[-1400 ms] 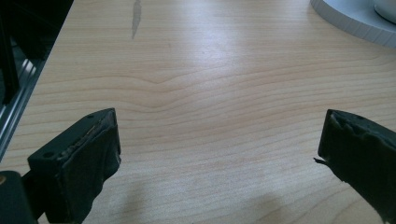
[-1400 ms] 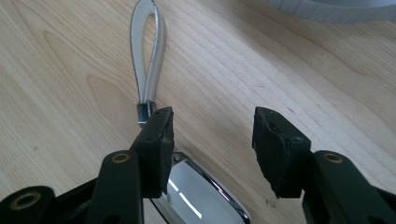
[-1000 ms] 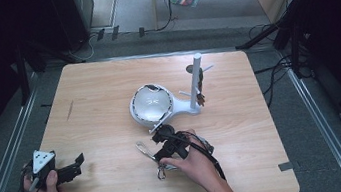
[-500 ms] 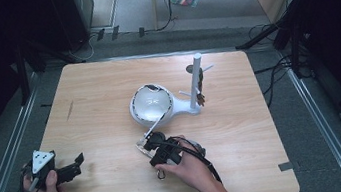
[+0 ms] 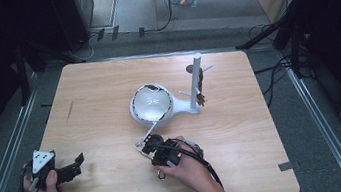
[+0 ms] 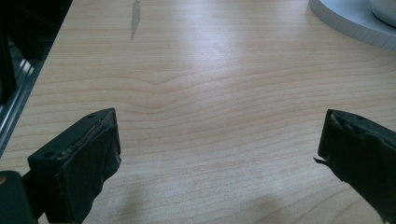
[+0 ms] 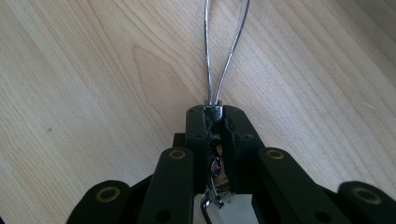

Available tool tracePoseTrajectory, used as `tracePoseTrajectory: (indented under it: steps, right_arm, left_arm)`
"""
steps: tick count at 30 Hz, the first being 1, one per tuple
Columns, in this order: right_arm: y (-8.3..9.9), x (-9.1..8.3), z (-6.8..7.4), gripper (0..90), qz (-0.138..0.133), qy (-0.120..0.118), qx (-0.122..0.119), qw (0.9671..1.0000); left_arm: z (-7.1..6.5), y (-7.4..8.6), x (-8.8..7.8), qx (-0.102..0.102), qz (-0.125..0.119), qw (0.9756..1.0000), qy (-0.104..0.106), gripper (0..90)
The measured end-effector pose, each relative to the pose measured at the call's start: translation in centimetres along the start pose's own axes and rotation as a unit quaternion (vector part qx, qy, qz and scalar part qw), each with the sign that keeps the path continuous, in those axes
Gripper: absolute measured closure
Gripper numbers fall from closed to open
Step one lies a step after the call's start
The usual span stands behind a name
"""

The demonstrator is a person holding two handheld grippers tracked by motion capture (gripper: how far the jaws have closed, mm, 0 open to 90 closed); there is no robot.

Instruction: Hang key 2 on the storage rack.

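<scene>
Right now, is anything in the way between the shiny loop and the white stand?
Nothing visible is. The right gripper is shut on the wire loop, and bare table lies between it and the white stand.

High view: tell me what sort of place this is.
Probably a lab or workshop set up for recording: a lone wooden table on grey carpet, metal rails alongside, and loose cables trailing over the floor.

Lab-like recording space, wooden table (image 5: 108, 99) on metal rails (image 5: 6, 159), floor cables (image 5: 277, 78), dark surroundings
</scene>
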State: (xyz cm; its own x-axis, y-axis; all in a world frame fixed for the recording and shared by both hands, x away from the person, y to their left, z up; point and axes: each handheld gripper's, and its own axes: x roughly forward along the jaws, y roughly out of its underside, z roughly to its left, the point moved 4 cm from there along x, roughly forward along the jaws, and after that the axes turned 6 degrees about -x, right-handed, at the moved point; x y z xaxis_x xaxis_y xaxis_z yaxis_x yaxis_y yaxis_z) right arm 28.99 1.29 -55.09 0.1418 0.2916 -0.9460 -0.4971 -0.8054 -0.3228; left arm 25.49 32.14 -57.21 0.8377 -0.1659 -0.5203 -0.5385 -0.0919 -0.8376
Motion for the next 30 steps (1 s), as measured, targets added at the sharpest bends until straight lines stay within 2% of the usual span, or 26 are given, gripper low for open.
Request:
tracePoseTrajectory:
  steps: [9,15,17,19,23,26,30]
  right_arm:
    - [0.1,0.0,0.2,83.2,-0.007,0.018,-0.015,0.9997]
    - [0.2,-0.9,0.0,83.3,-0.035,0.035,-0.013,0.9987]
    - [0.2,-1.2,-0.1,83.4,-0.046,0.039,-0.02,0.998]
    - [0.2,-1.6,0.0,83.4,-0.056,0.04,-0.015,0.9975]
    - [0.1,-2.6,-0.1,83.4,-0.091,0.051,-0.012,0.9945]
    - [0.1,-3.5,-0.3,83.4,-0.125,0.066,-0.007,0.9899]
    - [0.1,-4.6,-0.5,83.5,-0.156,0.076,-0.001,0.9848]
  left_arm:
    - [0.0,0.0,0.0,0.0,0.001,1.0,0.001,0.0]
    - [0.0,0.0,0.0,-0.001,0.002,1.0,0.001,0.0]
    - [0.0,0.0,0.0,0.0,0.002,1.0,0.001,0.0]
    - [0.0,0.0,0.0,-0.001,0.001,1.0,0.001,0.0]
    - [0.0,0.0,0.0,-0.002,0.0,1.0,0.001,0.0]
    - [0.1,0.0,0.0,-0.003,0.001,1.0,0.002,0.0]
    - [0.0,0.0,0.0,-0.002,0.0,1.0,0.001,0.0]
